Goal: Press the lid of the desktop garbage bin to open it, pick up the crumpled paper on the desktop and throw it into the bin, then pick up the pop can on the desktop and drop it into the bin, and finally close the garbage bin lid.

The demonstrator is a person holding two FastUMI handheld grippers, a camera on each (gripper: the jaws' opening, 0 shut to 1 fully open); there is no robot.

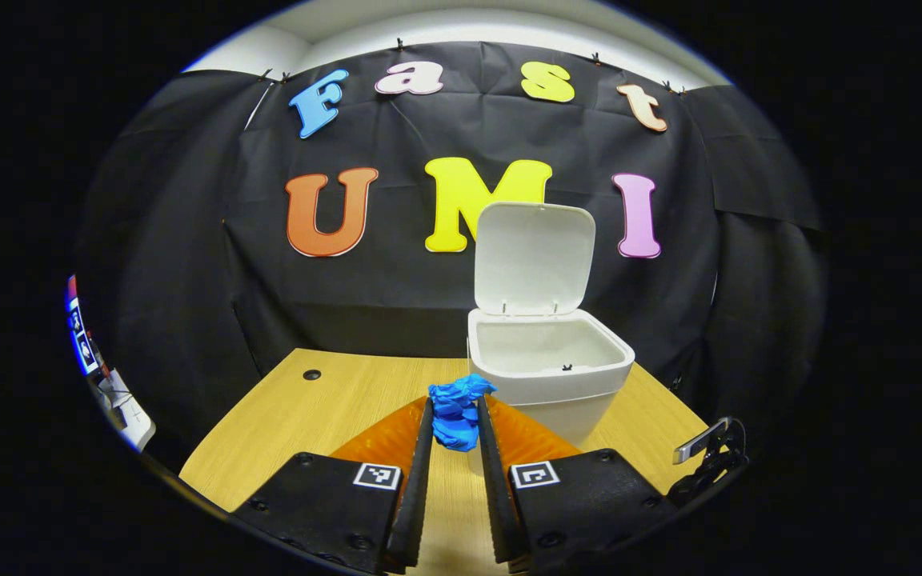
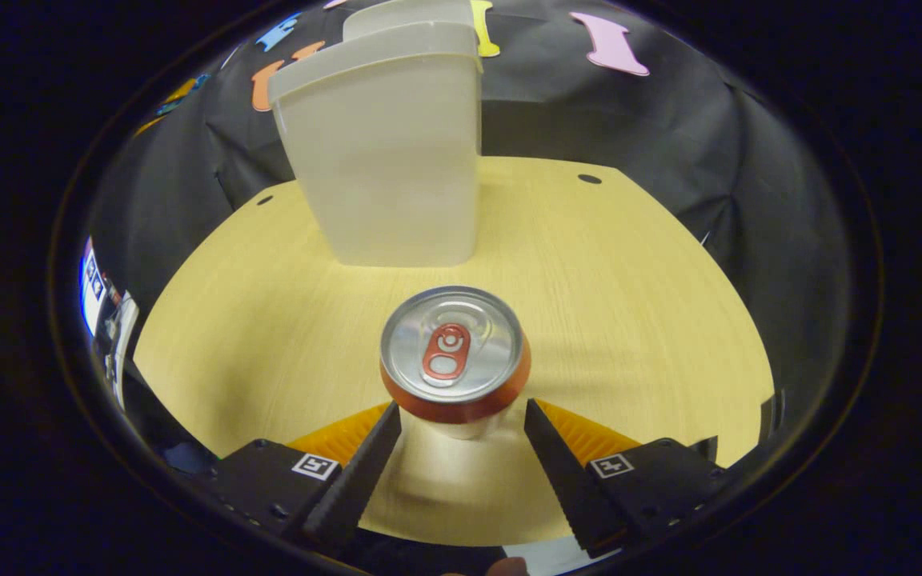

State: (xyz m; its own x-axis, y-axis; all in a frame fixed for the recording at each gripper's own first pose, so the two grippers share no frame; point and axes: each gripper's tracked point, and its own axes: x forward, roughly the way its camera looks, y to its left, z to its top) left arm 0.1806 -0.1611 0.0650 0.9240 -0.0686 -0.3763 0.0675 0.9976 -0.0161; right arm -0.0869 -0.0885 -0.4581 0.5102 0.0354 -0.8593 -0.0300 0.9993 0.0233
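Both left gripper [image 1: 455,424] fingers pinch our blue crumpled paper [image 1: 458,411]; right gripper [image 2: 461,424] gapes beside our pop can [image 2: 454,356], base hidden.

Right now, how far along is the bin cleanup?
Done: bin lid stands open. In hand: left tool grips the crumpled paper short of the bin. Left: drop it in, then the upright pop can between the open right tool, then close the lid.

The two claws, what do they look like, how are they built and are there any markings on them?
The left claw and the right claw are built alike: two long fingers tapering forward, with ridged inner faces. Each finger is mounted on a black block fixed with screws, and each block carries a small square black-and-white tag. An orange ribbed panel sits beside each finger. No cables or sleeves are visible.
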